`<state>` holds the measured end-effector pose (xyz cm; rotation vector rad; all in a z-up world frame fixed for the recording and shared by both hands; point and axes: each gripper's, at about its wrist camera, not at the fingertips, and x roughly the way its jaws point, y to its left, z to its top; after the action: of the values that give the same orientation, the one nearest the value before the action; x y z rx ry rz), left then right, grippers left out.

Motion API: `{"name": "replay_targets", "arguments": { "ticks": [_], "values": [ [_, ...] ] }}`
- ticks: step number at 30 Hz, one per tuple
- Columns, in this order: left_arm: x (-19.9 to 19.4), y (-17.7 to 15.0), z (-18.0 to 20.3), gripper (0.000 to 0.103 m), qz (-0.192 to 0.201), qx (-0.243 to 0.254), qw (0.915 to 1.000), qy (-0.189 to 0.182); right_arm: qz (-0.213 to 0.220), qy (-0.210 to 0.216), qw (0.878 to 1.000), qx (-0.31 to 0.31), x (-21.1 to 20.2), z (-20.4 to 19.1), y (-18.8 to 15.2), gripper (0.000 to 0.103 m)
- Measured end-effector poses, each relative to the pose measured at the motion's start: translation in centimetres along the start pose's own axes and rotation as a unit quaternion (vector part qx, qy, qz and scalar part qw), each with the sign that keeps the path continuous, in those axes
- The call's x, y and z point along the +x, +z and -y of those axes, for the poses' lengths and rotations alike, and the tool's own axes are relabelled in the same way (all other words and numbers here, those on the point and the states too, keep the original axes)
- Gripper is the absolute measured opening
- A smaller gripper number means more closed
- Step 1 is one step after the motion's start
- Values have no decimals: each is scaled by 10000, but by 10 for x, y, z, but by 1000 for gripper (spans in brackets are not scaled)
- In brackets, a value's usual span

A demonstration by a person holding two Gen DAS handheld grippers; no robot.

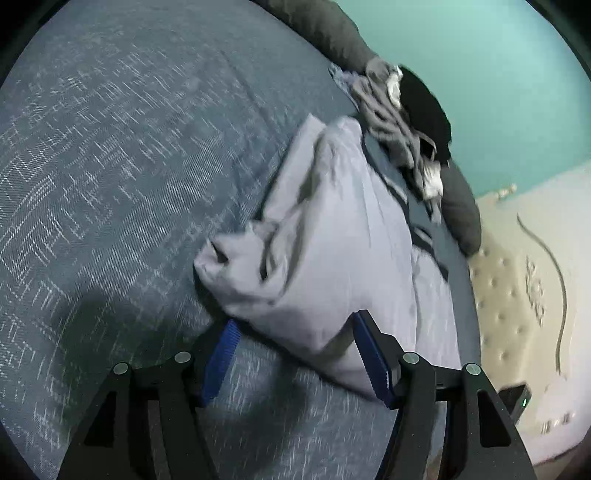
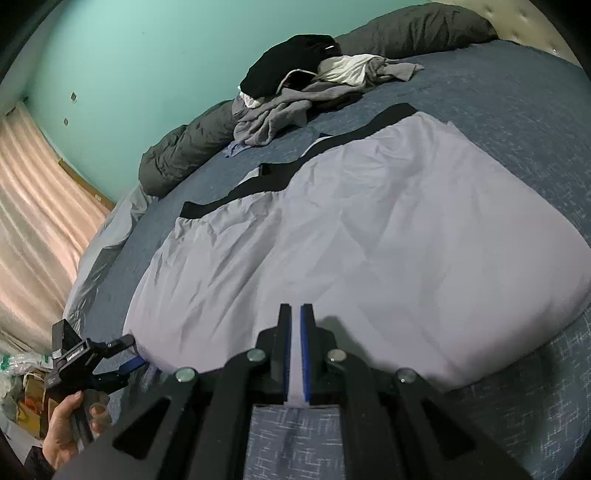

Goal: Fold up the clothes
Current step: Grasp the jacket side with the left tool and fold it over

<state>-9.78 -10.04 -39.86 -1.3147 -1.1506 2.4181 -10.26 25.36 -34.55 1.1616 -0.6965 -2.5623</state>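
bedroom. teal wall (image 2: 140, 55) behind the bed, a couple of small marks on it. bed (image 1: 110, 166) covered in a blue-grey bedspread with a white woven fleck pattern. dark grey pillows (image 2: 417, 29) along the wall side. cream tufted headboard (image 1: 506, 295) with buttons, a dark cable (image 1: 554, 280) running across it. pinkish curtain (image 2: 33, 206) at the left of the right wrist view, light coming through it. clutter of bags and boxes (image 2: 22, 387) on the floor below. lighting dim and cool.
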Motion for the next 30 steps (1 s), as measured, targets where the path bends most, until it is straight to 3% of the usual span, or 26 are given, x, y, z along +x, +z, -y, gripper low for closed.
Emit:
{"name": "replay_targets", "arguments": {
  "ticks": [3,7,10,18,21,26,30],
  "values": [
    [1,4,-3,64,145,-100,9998,-91,16,15,10000,63,-1,4,1,4],
    [7,4,-7,26,130,-60,9998,-161,19,18,10000,72,0,4,1,4],
    [6,4,-5,18,155,21,9997,-204,18,13,10000,50,0,5,1,4],
    [-12,14,25,11,289,332,9982,-398,91,-59,9999,67,-5,11,5,4],
    [-20,18,42,10,343,511,9970,-480,217,-284,9993,-123,-14,11,8,4],
    [-30,26,82,10,414,893,9933,-608,423,-400,9982,-114,-30,23,14,4],
    [-31,28,127,9,426,1245,9885,-750,576,-724,9957,-102,-45,39,17,4]
  ]
}}
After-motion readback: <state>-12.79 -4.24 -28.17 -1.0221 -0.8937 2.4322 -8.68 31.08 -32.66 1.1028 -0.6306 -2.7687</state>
